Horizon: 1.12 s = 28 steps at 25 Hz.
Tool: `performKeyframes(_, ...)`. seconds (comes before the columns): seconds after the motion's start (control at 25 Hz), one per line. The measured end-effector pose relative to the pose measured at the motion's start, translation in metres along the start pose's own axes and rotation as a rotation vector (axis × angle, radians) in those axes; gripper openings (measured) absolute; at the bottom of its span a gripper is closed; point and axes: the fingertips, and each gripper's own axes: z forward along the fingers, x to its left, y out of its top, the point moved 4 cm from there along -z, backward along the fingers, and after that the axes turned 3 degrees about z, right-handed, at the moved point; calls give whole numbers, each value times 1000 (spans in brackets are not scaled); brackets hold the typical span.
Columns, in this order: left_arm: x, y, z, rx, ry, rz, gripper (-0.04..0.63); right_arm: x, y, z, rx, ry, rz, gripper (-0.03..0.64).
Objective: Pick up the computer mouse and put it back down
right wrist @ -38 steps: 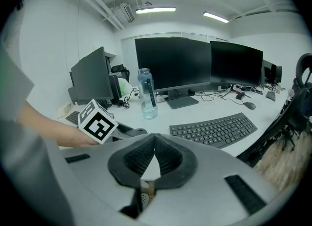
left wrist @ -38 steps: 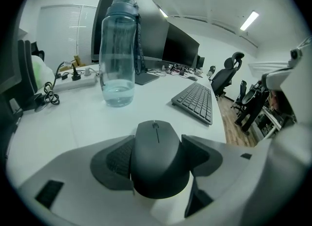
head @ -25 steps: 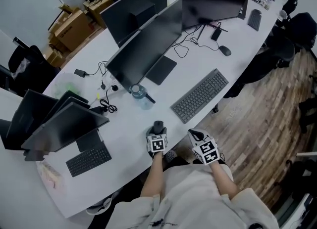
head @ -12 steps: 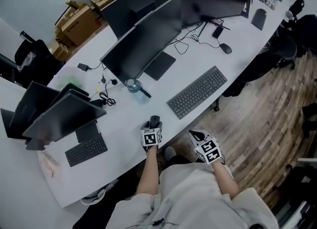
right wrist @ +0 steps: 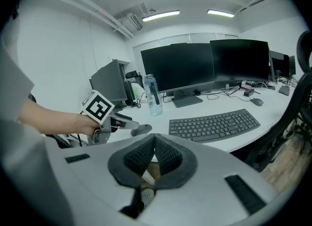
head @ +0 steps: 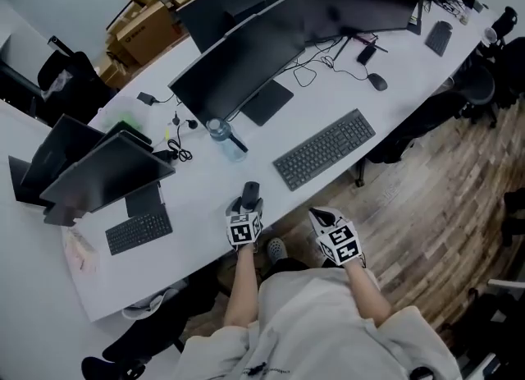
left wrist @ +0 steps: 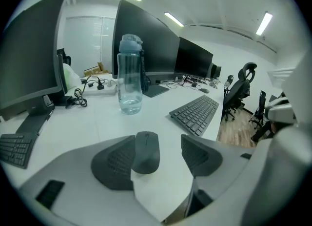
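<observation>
The dark grey computer mouse (head: 250, 191) lies on the white table (head: 205, 198) near its front edge. In the left gripper view the mouse (left wrist: 146, 152) sits between the jaws of my left gripper (left wrist: 158, 144), close against the left pad, with a wide gap to the right pad. My left gripper (head: 246, 204) is open. In the right gripper view the mouse (right wrist: 139, 130) rests on the table just under the left gripper's fingers (right wrist: 119, 121). My right gripper (head: 318, 217) hangs off the table's edge, shut with nothing in it (right wrist: 153, 147).
A grey keyboard (head: 324, 148) lies to the right of the mouse. A clear water bottle (head: 220, 135) stands behind it, in front of large monitors (head: 238, 66). A small black keyboard (head: 138, 231) is at the left, a second mouse (head: 377, 82) far back.
My left gripper has drawn back a little from the mouse toward the person. The mouse has kept its place beside the keyboard. The head view has shifted.
</observation>
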Motion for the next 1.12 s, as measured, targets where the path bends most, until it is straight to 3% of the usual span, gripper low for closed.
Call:
performKeyframes(0.24,-16,15,-44,-112,48,-60,293,5,-1,-6,0,59,-33,5)
performKeyframes(0.52,-38,15,-78,-166,85,-94,293,22,-3,-6,7,147,-75,5)
performKeyframes(0.64,-48,12,-94,-186,95,-89,293,26,-4,-7,11,150,-95,5)
performKeyframes(0.84,-58,-5,-113,-199,126,-155,293,24,-8,-16,20,148,-140,5)
performKeyframes(1.12,-82,-18,-146,-260,142,-140,291,29,-22,-30,37,171,-170,5)
